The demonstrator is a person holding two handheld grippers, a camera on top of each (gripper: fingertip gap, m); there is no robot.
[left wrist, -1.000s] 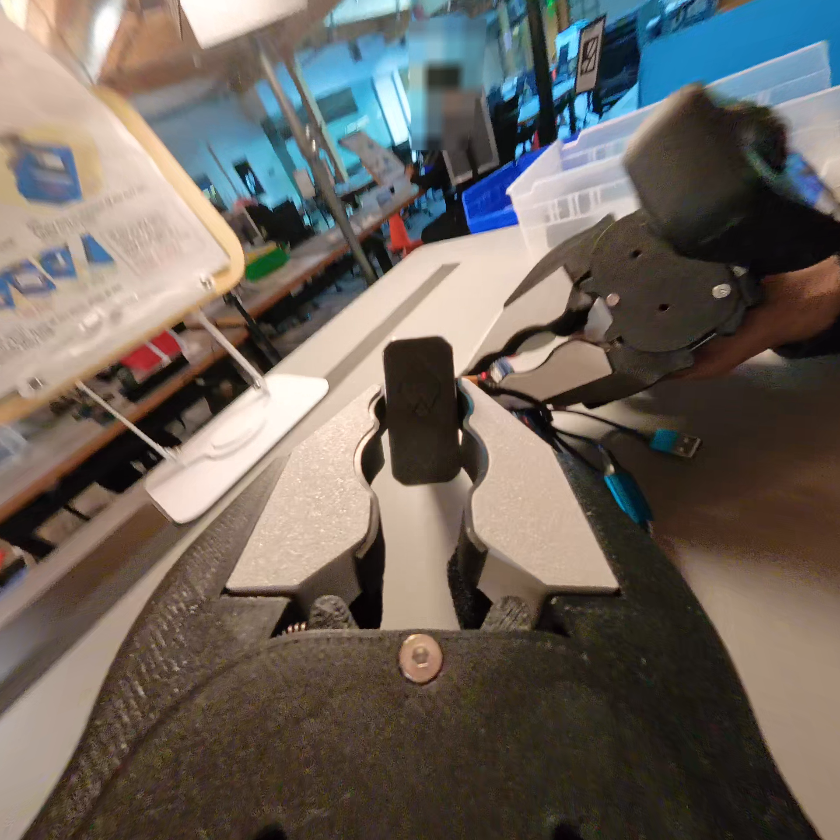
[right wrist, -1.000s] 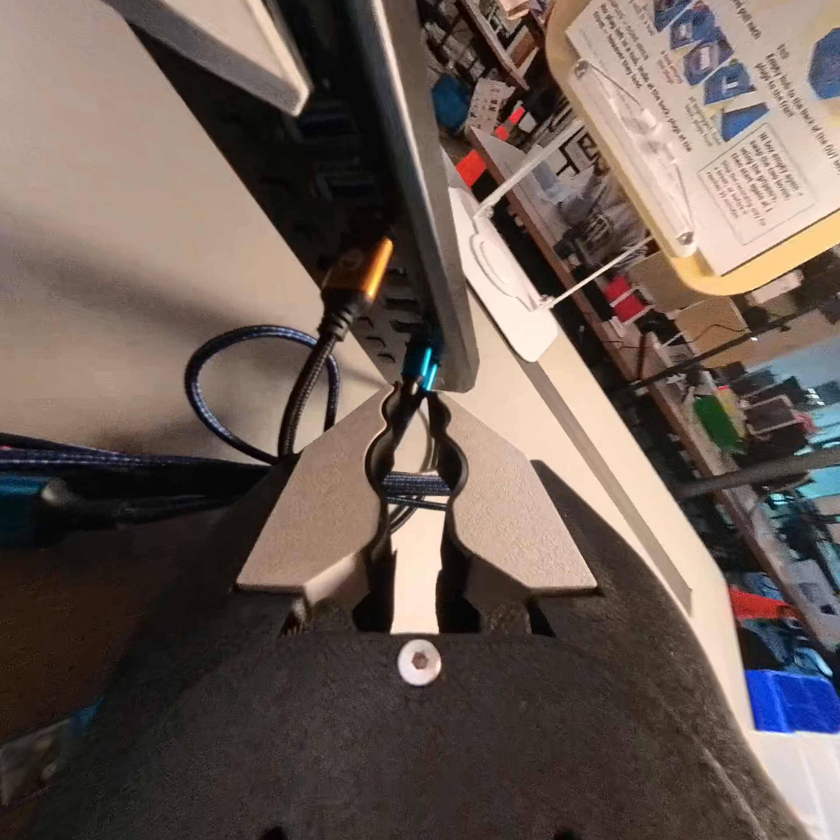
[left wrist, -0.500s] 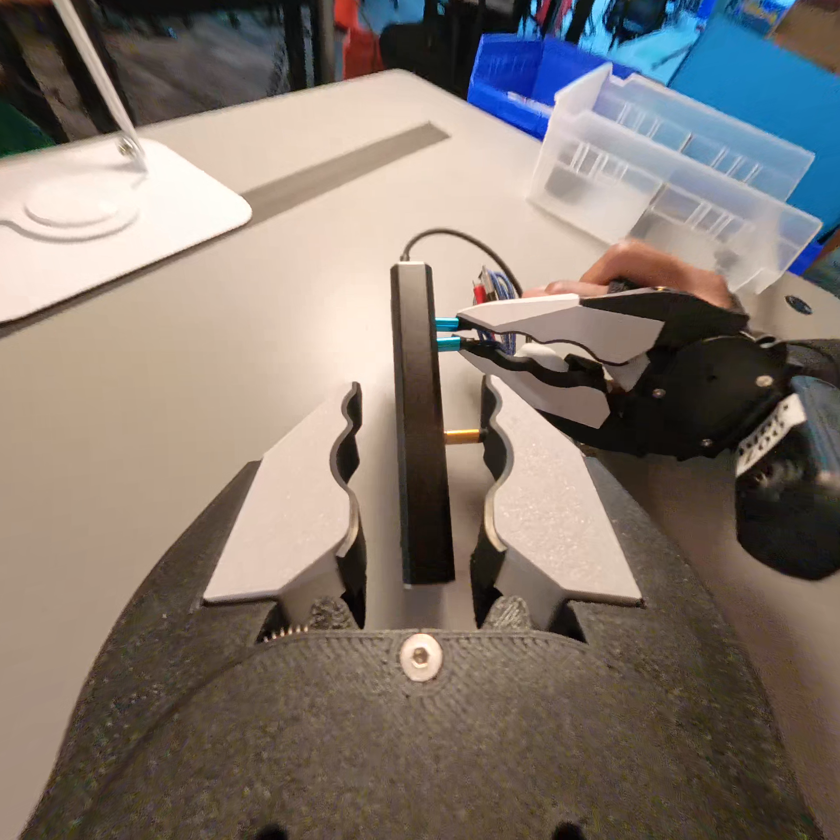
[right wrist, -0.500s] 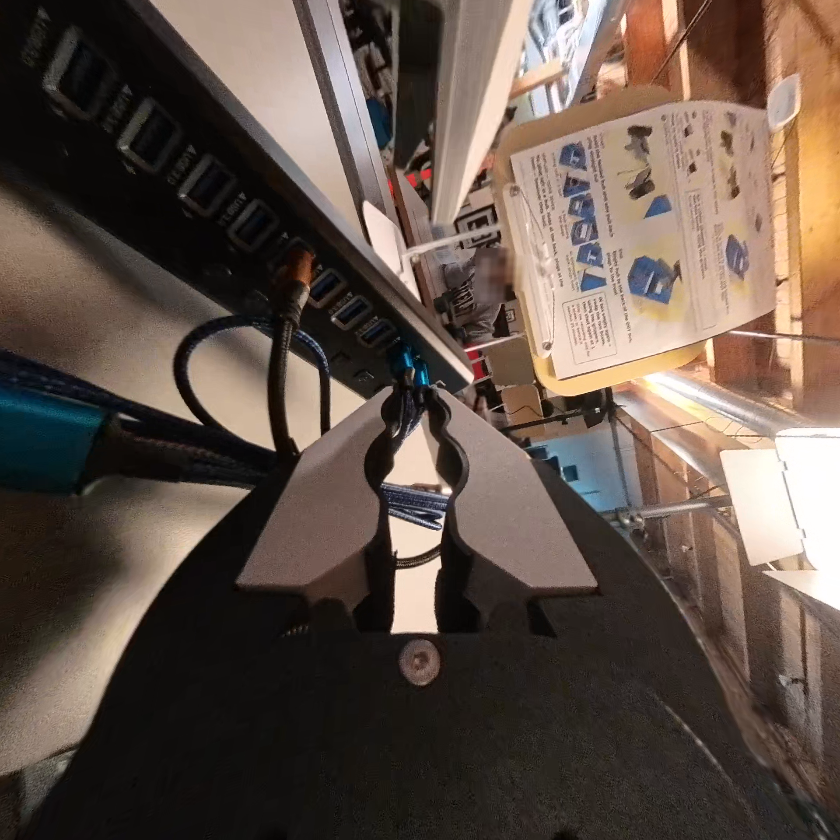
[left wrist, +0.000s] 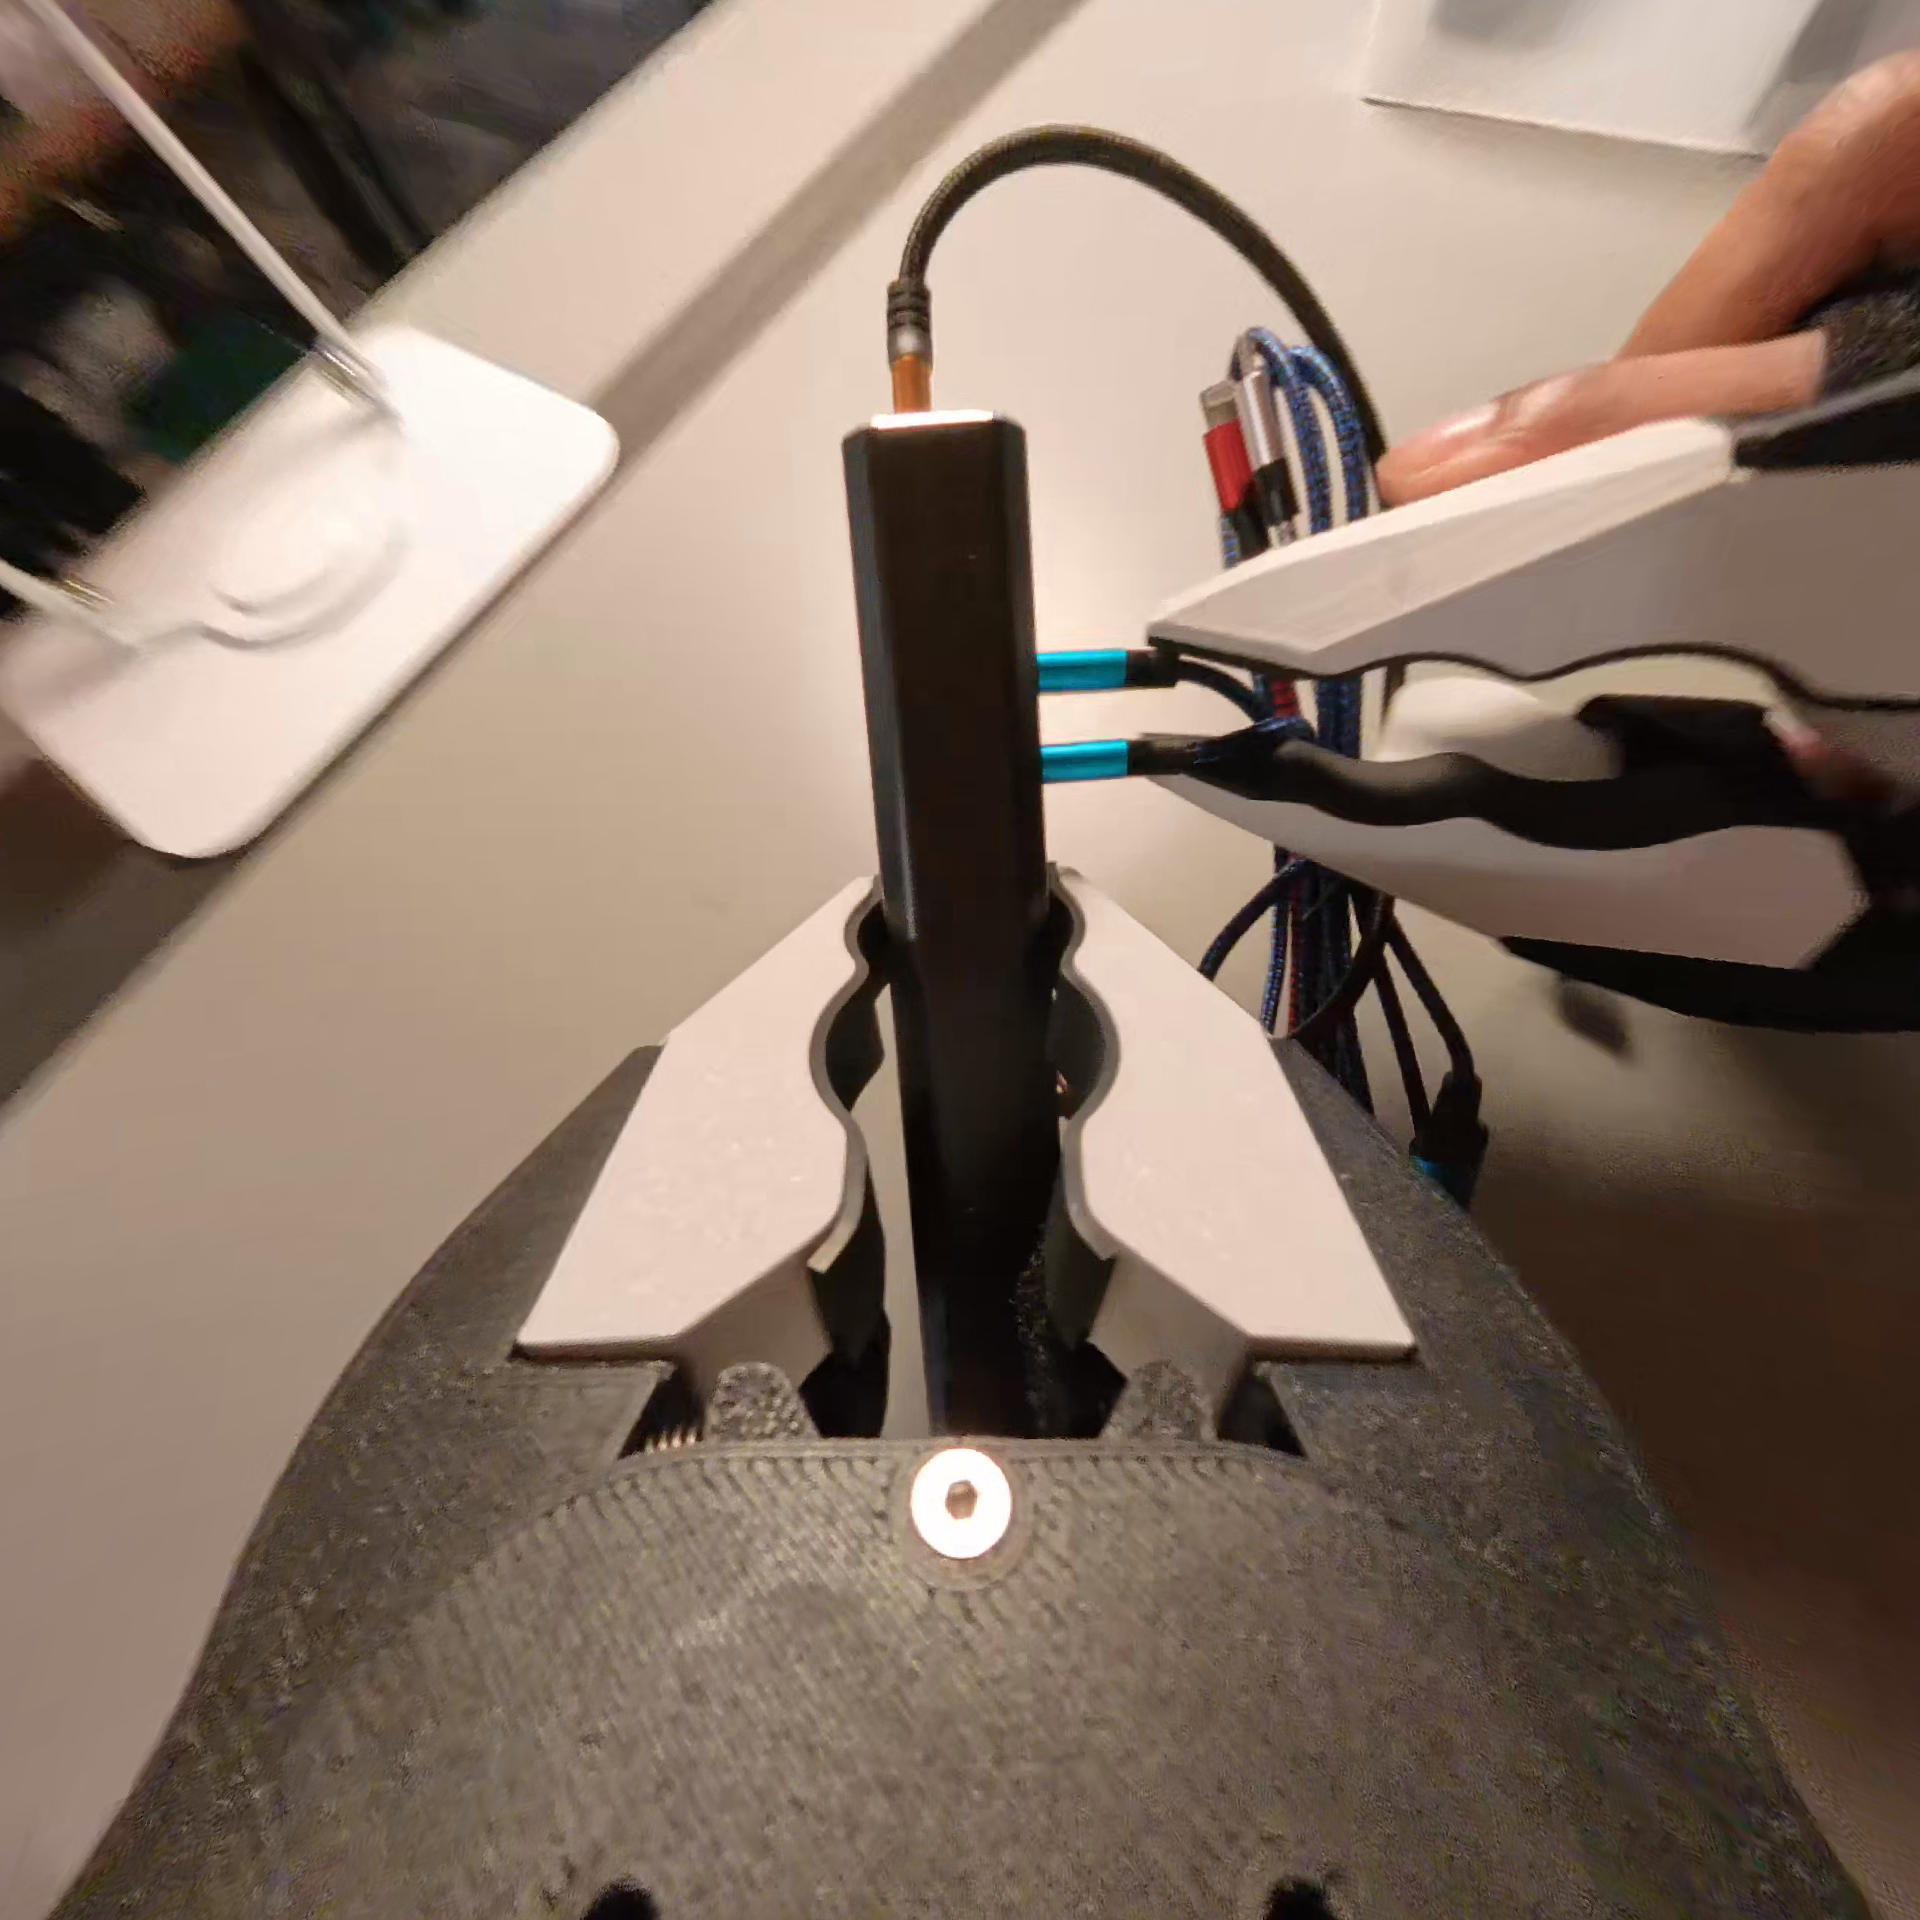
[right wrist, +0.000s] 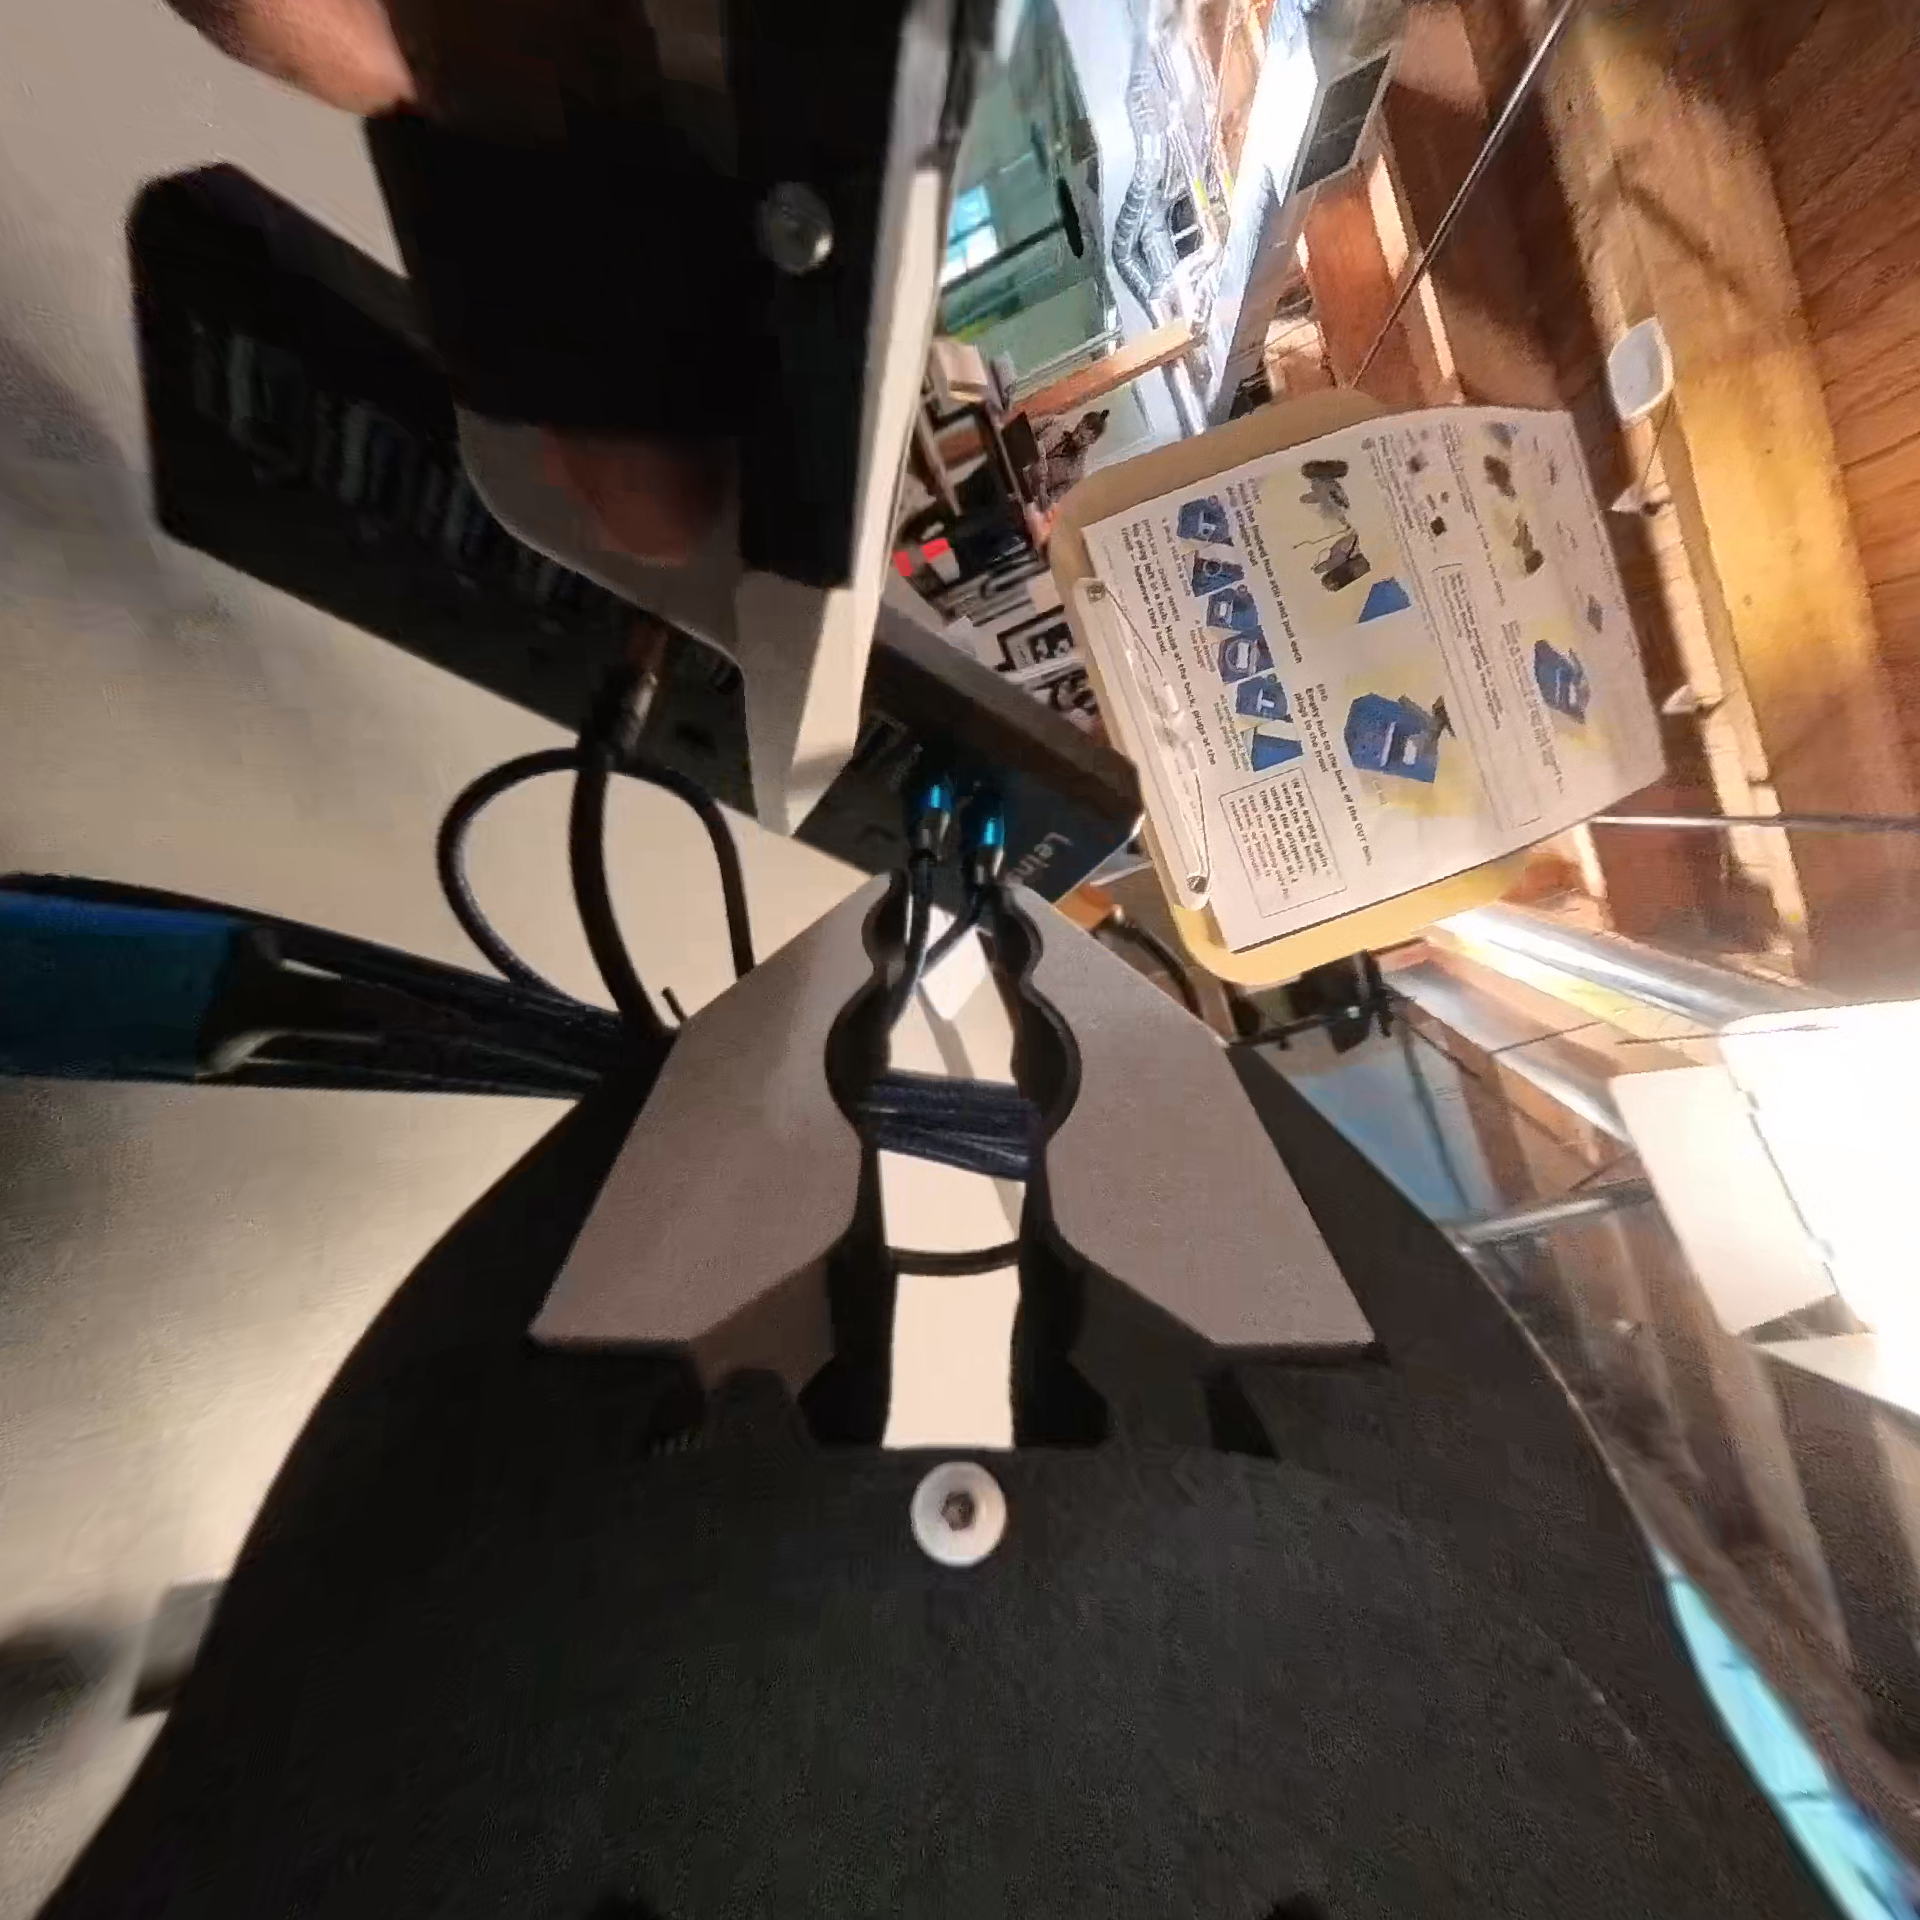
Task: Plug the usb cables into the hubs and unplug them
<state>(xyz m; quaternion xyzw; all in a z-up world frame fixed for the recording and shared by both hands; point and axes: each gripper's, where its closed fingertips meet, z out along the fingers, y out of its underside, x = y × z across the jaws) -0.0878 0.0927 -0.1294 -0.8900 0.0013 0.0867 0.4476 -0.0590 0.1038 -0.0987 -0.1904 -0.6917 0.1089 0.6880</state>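
Observation:
A black USB hub (left wrist: 951, 707) stands on its narrow edge on the grey table. My left gripper (left wrist: 961, 914) is shut on its near end. Two blue plugs (left wrist: 1081, 670) sit in ports on its right face. A black braided cable with a gold plug (left wrist: 909, 369) enters its far end. My right gripper (left wrist: 1158, 712) reaches in from the right, its fingers closed on the two cables just behind the blue plugs. In the right wrist view, the right gripper (right wrist: 948, 899) holds those cables below the blue plugs (right wrist: 966, 821) and the hub (right wrist: 1039, 758).
A bundle of blue, red and black cables (left wrist: 1283, 488) lies right of the hub. A white stand base (left wrist: 260, 613) is at the left. It carries an instruction sheet (right wrist: 1371, 665). A clear plastic bin (left wrist: 1558, 62) is at the back right. A hand (left wrist: 1714, 343) holds the right gripper.
My left gripper was open around the hub half a second ago and has shut on it. The right gripper has stayed on the blue-plug cables. Both views have swung.

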